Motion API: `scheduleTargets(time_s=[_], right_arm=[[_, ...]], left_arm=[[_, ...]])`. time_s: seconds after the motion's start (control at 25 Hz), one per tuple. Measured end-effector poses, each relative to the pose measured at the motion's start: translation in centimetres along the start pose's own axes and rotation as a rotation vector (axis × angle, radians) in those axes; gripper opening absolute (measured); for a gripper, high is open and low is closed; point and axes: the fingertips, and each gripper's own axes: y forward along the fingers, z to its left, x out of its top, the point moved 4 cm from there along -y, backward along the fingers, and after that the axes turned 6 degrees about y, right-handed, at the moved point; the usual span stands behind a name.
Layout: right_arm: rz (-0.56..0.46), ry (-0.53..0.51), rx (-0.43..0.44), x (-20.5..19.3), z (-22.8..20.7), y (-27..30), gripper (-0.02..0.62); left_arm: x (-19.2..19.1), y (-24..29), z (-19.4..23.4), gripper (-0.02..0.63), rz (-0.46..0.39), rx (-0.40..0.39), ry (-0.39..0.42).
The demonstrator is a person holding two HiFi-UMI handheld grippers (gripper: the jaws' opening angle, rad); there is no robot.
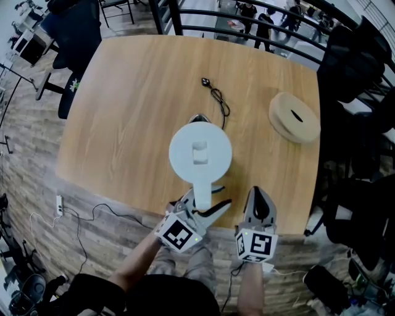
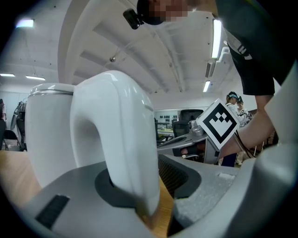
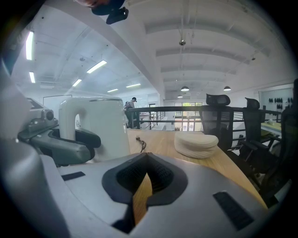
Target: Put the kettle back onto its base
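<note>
A white kettle [image 1: 200, 153] stands on the wooden table [image 1: 123, 111], seen from above with its lid up. What it rests on is hidden beneath it; a black cord [image 1: 217, 99] with a plug runs away from its far side. The handle [image 1: 202, 194] points toward me. My left gripper [image 1: 207, 207] is open with the handle [image 2: 121, 139] between its jaws: it lies against the left jaw, with a gap to the right one. My right gripper [image 1: 258, 200] is shut and empty, just right of the handle, near the table's front edge.
A round beige disc-shaped object [image 1: 295, 117] lies at the table's far right. A black railing [image 1: 247, 15] runs behind the table, and dark office chairs [image 1: 358, 68] stand to the right and far left. A power strip [image 1: 59, 203] and cables lie on the floor.
</note>
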Motion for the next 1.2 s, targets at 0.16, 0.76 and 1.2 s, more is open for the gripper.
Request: scheduleTargets(time_s=[0.16, 0.76, 1.2], right_arm=[[-0.027, 0.004, 0.008, 0.0, 0.4, 0.2, 0.000], [-0.034, -0.001, 0.004, 0.0, 1.4, 0.3, 0.000], [-0.026, -0.007, 0.007, 0.0, 3.1, 0.6, 0.000]], left_arm=[[0.0, -0.1, 0.0, 0.141, -0.009, 0.003, 0.012], [-1.9, -1.4, 0.4, 0.141, 0.019, 0.044, -0.008], [-1.7, -3.5, 0.9, 0.150, 0.018, 0.071, -0.017]])
